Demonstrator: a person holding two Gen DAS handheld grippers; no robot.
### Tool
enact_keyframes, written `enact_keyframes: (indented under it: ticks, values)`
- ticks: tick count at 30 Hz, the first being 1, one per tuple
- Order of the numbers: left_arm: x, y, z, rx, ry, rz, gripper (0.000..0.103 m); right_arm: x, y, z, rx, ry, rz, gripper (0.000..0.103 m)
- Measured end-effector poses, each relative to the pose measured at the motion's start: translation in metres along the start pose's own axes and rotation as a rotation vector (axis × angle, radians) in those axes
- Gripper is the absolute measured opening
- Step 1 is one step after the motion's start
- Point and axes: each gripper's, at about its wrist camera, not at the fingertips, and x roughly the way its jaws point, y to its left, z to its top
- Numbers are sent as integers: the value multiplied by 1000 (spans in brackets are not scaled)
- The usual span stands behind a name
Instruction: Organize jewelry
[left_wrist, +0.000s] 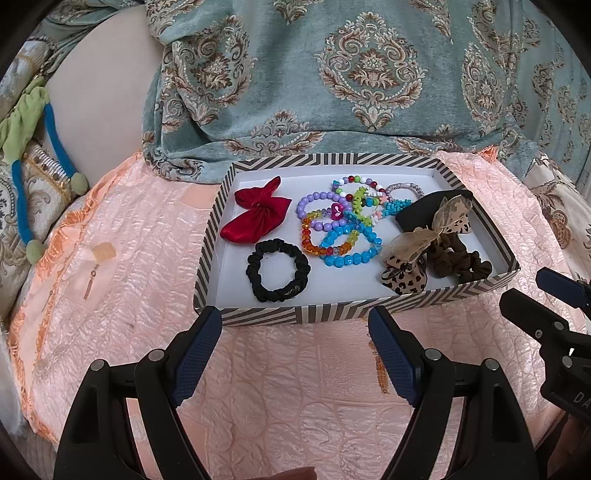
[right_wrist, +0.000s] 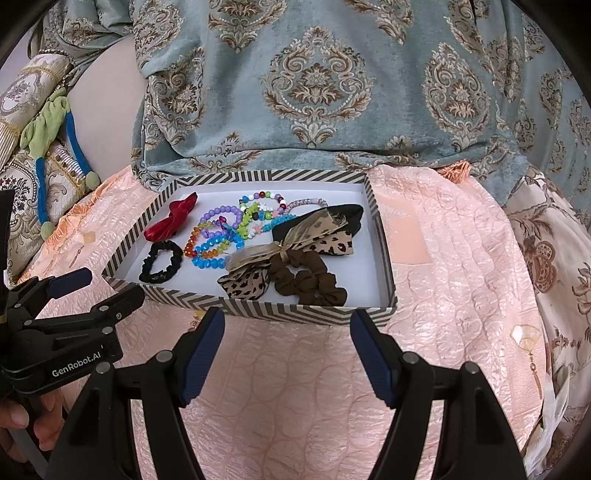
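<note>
On quilted bedspread, striped box, beaded bracelets

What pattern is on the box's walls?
Grey-and-white stripes on the box; clearest in the left wrist view.

Striped shallow box, white interior, open-topped, centre of frame, lying flat on pink quilted cloth. Contents:

- Red satin bow: upper left of the box, lying flat and angled.
- Black scrunchie: lower left of the box, flat, forming an open ring, just below the bow.
- Beaded bracelets: an overlapping heap in the middle; lilac, blue, rainbow, green and mixed white-and-colour strands, with a pale pink one at the upper right.
- Leopard-print ribbon bow: right of centre, with sheer gold ribbon, resting partly on a black fabric piece.
- Brown scrunchie: lower right corner, touching the leopard bow.
</note>
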Motion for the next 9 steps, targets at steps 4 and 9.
enact_keyframes:
  ticks: [4, 9]
  values:
    - [-3, -1, 0, 2, -12, -15, 67, 0, 0, 0, 1, 0, -1, 73]
    - [-5, -1, 0, 1, -21, -16, 67, 0, 0, 0, 0, 0, -1, 73]
